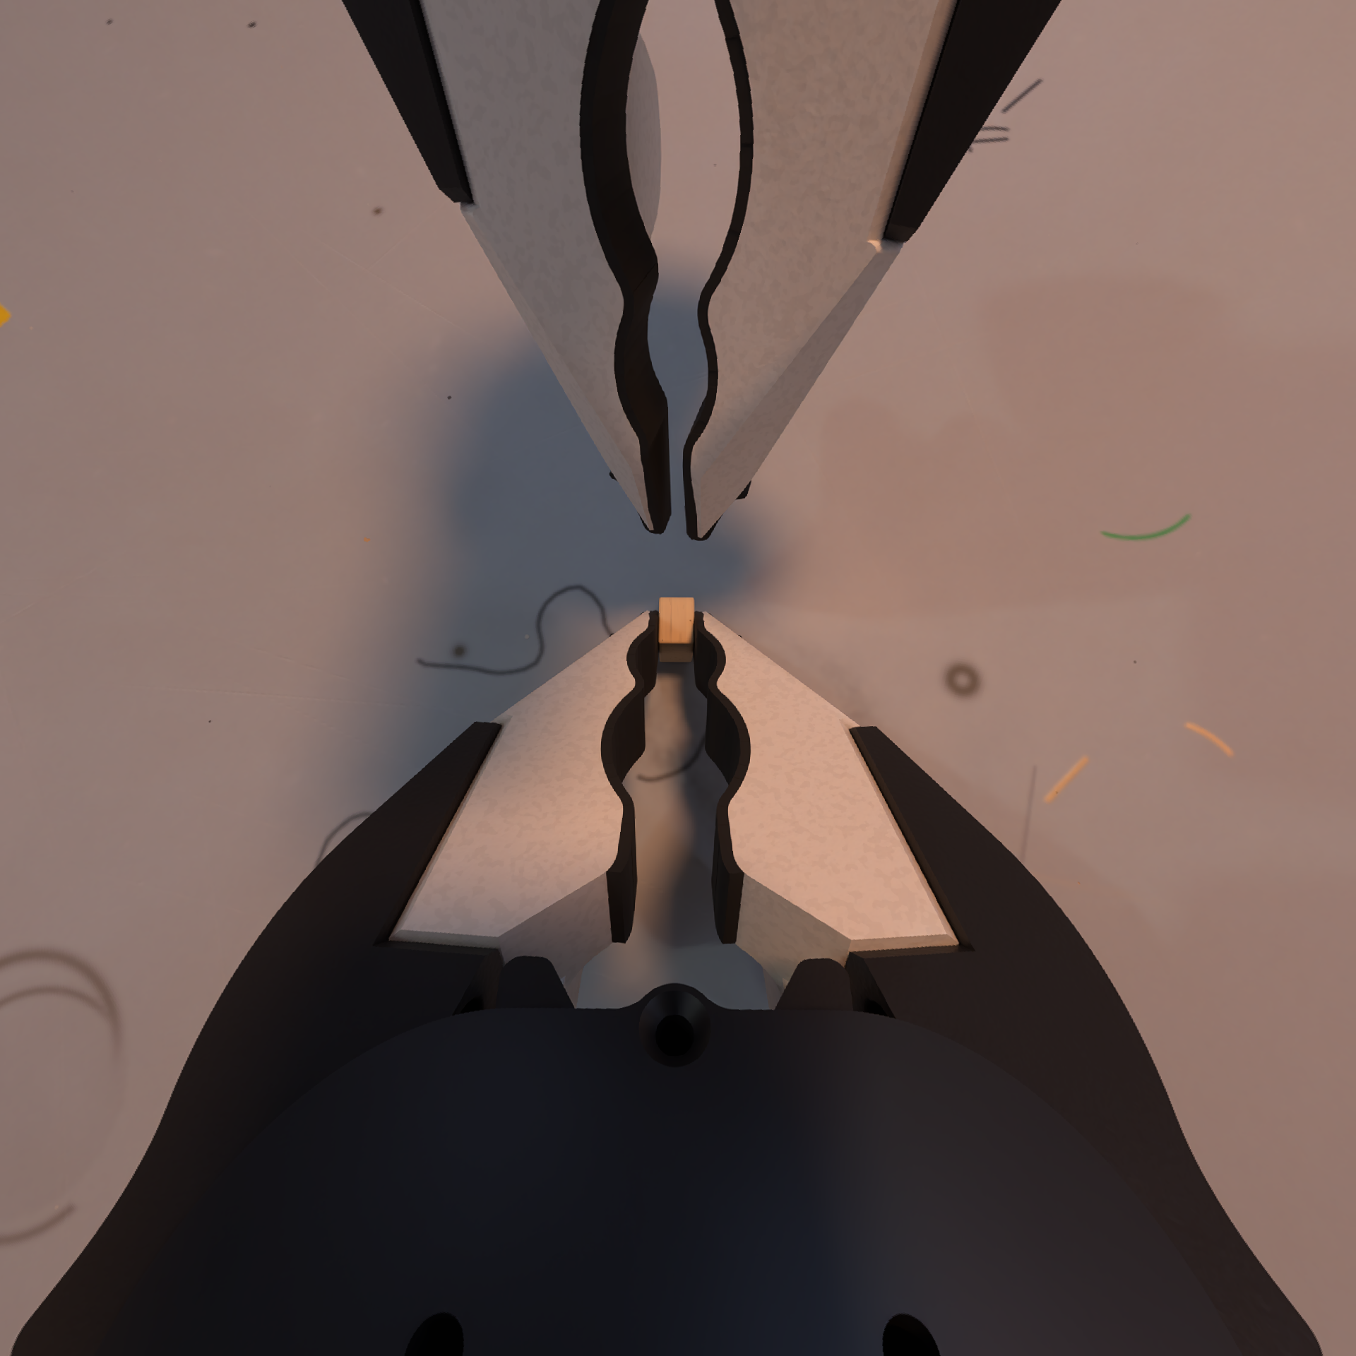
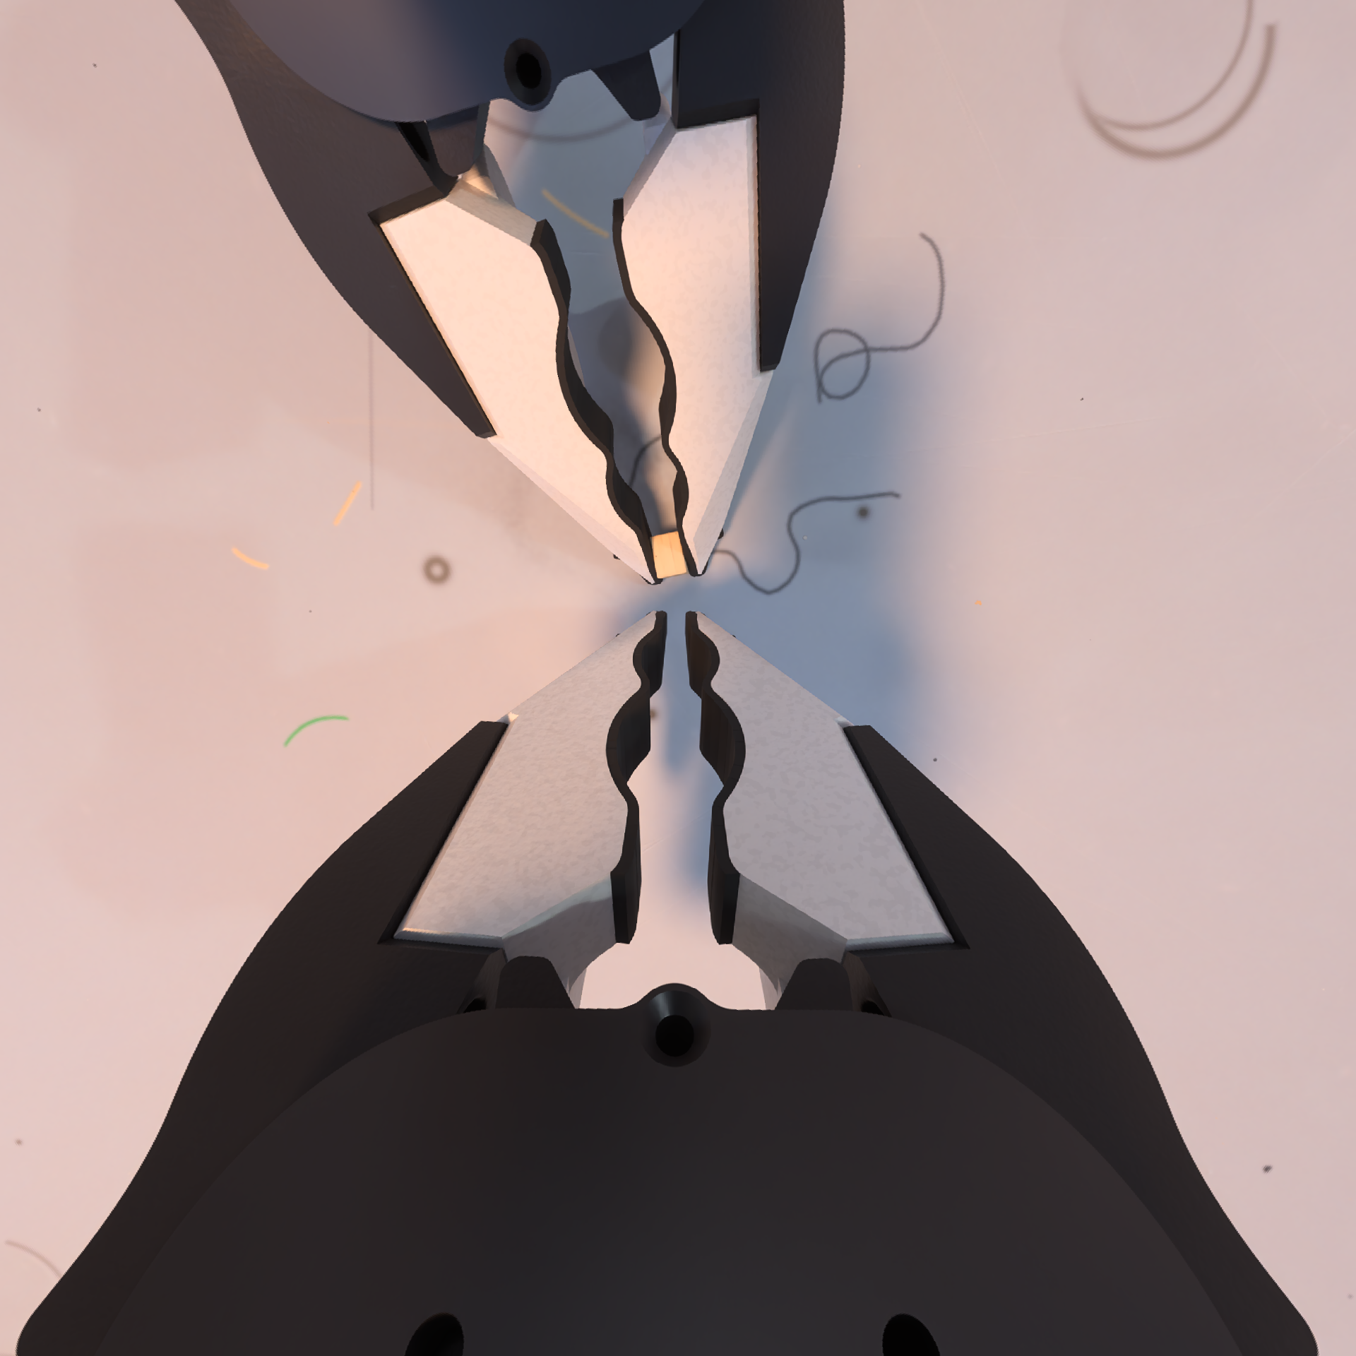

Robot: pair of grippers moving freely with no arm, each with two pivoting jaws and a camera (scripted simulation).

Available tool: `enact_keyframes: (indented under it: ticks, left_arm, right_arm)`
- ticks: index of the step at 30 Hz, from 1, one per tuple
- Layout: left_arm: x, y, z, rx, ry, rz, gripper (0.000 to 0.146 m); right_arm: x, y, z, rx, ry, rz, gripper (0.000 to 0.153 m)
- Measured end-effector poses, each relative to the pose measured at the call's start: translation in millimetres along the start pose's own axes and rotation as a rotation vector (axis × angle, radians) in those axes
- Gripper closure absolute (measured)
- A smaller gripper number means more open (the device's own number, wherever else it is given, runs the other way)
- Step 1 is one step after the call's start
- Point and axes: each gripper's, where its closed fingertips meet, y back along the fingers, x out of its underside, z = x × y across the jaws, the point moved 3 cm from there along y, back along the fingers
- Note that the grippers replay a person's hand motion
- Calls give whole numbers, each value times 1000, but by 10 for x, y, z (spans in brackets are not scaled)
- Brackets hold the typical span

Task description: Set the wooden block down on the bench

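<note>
The small pale cube-shaped wooden block (image 1: 676, 629) sits at the centre of the left wrist view, pinched between the very tips of the left tongs (image 1: 676, 624), whose white, black-edged fingers (image 1: 558, 792) close in on its two sides. Only the tips touch it; behind them the wavy inner edges leave a gap through which the worktop shows. In the right wrist view the same block (image 2: 669, 554) appears just above the frame's centre, at the end of the left tongs (image 2: 671, 569) reaching down from the upper part of the picture. Whether the block touches the surface below it cannot be told from either view.

The right tongs (image 2: 675, 615) point tip to tip at the left ones, near the block but apart from it. They are almost closed, with a thin slit between the tips, and nothing is in them. In the left wrist view they (image 1: 676, 525) come down from the top edge, their tips just above the block.

The pinkish-beige flat worktop (image 1: 220, 440) fills the background, with a soft bluish shadow under the tips. It carries scattered marks: a dark squiggly line (image 1: 514, 646) left of the block, a small dark ring (image 1: 962, 679) to the right, a thin green arc (image 1: 1145, 530) at right, short orange dashes (image 1: 1065, 779) at lower right, and faint curved brown lines (image 1: 66, 1005) at the lower left edge.
</note>
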Motion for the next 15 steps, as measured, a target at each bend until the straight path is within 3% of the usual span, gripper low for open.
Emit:
enact_keyframes:
  ticks: [10,15]
  left_arm:
    - [4,5,-24,8,-17,-3,138]
    - [2,4,-39,16,-27,-4,138]
  right_arm:
    - [-66,-49,26,24,-19,19,148]
    - [-17,-24,47,4,-59,-68,148]
